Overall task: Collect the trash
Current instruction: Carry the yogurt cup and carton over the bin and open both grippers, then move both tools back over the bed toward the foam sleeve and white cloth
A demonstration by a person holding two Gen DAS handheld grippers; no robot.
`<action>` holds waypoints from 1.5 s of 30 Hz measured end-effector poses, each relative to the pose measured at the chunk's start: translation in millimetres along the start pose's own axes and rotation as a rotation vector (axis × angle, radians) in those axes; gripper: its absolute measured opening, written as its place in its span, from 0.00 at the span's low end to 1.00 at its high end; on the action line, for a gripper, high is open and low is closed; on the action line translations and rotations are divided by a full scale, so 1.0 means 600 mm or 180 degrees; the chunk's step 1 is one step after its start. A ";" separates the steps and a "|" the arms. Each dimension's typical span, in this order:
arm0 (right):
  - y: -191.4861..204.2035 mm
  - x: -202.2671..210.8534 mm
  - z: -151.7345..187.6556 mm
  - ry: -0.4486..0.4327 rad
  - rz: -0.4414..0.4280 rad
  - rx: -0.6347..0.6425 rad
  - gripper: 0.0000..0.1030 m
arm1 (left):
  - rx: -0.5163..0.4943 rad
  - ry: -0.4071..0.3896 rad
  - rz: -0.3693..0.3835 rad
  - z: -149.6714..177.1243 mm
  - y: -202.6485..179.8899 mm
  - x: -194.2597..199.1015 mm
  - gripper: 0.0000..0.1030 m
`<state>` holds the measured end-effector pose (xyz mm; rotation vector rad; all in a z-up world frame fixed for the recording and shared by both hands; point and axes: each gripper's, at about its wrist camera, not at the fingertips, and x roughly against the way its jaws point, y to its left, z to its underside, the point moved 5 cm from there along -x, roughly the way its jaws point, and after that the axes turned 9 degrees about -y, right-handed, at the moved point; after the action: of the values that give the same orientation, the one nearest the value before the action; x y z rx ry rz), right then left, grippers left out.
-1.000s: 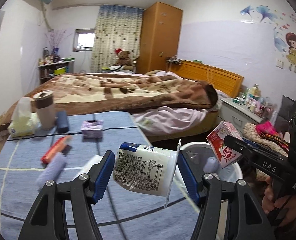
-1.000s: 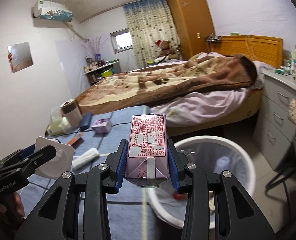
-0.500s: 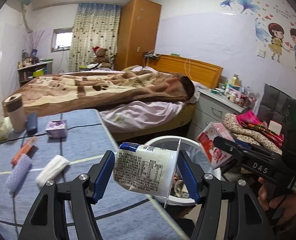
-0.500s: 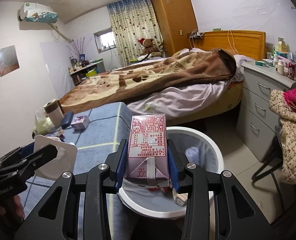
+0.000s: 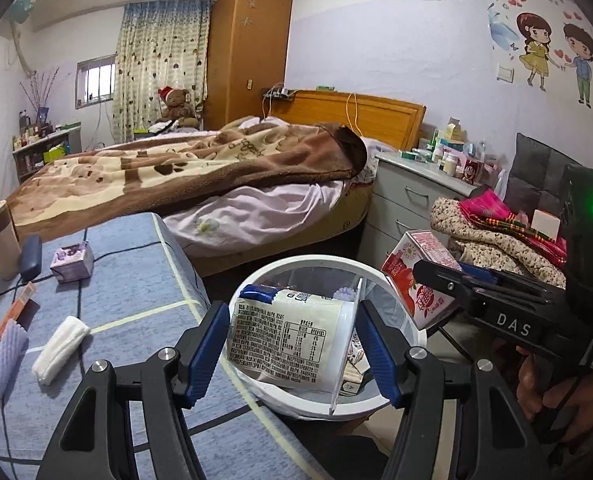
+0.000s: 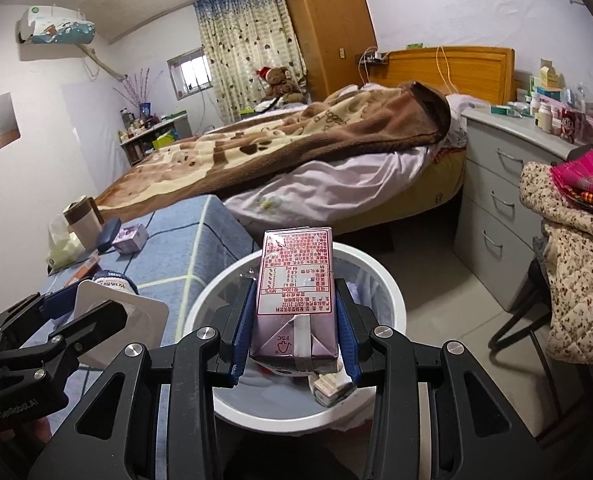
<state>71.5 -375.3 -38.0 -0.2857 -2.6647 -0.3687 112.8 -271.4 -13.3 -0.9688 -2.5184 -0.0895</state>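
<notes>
Left wrist view: bedroom w/ bed point(image 5: 200, 176), drawers point(image 5: 408, 200) at 2 o'clock, blue checked bench point(image 5: 136, 300) at 8 o'clock. Left hand-held gripper point(image 5: 292, 348) clamps 1 yogurt cup point(image 5: 288, 340) on its side, long axis across the jaws, peeled lid toward 3 o'clock, over 1 white bin point(image 5: 316, 408). Right wrist view: right hand-held gripper point(image 6: 294, 332) grips 1 milk carton point(image 6: 294, 292), long axis toward 12, above the bin rim.
</notes>
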 end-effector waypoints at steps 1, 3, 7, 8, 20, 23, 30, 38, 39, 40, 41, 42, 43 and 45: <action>-0.003 -0.003 0.002 0.0023 0.0001 -0.0001 0.38 | 0.0003 0.0010 0.0014 0.001 -0.002 -0.005 0.63; -0.007 -0.010 0.005 0.0064 0.0014 -0.0001 0.38 | 0.0014 0.0072 0.0026 0.004 -0.006 -0.018 0.63; -0.013 -0.025 0.008 0.0139 0.0028 0.0002 0.38 | 0.0045 0.0127 0.0052 0.008 -0.009 -0.037 0.63; -0.014 -0.031 0.010 0.0178 0.0039 0.0002 0.38 | 0.0069 0.0132 0.0068 0.008 -0.009 -0.044 0.63; -0.026 -0.046 0.017 0.0298 0.0128 0.0048 0.38 | 0.0174 0.0207 0.0112 0.010 -0.007 -0.075 0.70; -0.028 -0.047 0.015 0.0294 0.0167 0.0064 0.41 | 0.0171 0.0217 0.0127 0.008 -0.009 -0.077 0.71; -0.035 -0.041 0.006 0.0205 0.0213 -0.0026 0.63 | 0.0233 0.0193 0.0096 0.004 -0.001 -0.071 0.72; -0.020 -0.034 -0.002 0.0130 0.0156 -0.0037 0.63 | 0.0253 0.0085 0.0002 -0.008 0.019 -0.043 0.72; -0.017 -0.032 -0.003 0.0118 0.0147 -0.0033 0.63 | 0.0260 0.0069 -0.0014 -0.010 0.022 -0.038 0.72; -0.013 -0.031 -0.005 0.0103 0.0134 -0.0034 0.63 | 0.0262 0.0060 -0.0020 -0.012 0.025 -0.034 0.72; -0.010 -0.030 -0.007 0.0088 0.0121 -0.0036 0.63 | 0.0262 0.0056 -0.0026 -0.012 0.028 -0.031 0.72; -0.008 -0.029 -0.008 0.0081 0.0112 -0.0038 0.63 | 0.0262 0.0056 -0.0049 -0.013 0.032 -0.027 0.72; -0.004 -0.028 -0.009 0.0070 0.0100 -0.0036 0.63 | 0.0267 0.0053 -0.0076 -0.014 0.036 -0.023 0.72; 0.002 -0.026 -0.011 0.0043 0.0078 -0.0029 0.63 | 0.0288 0.0032 -0.0104 -0.015 0.046 -0.014 0.72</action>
<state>88.4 -378.4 -39.0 -0.3173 -2.6447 -0.3738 139.6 -258.0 -11.2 -0.8894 -2.5065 0.0095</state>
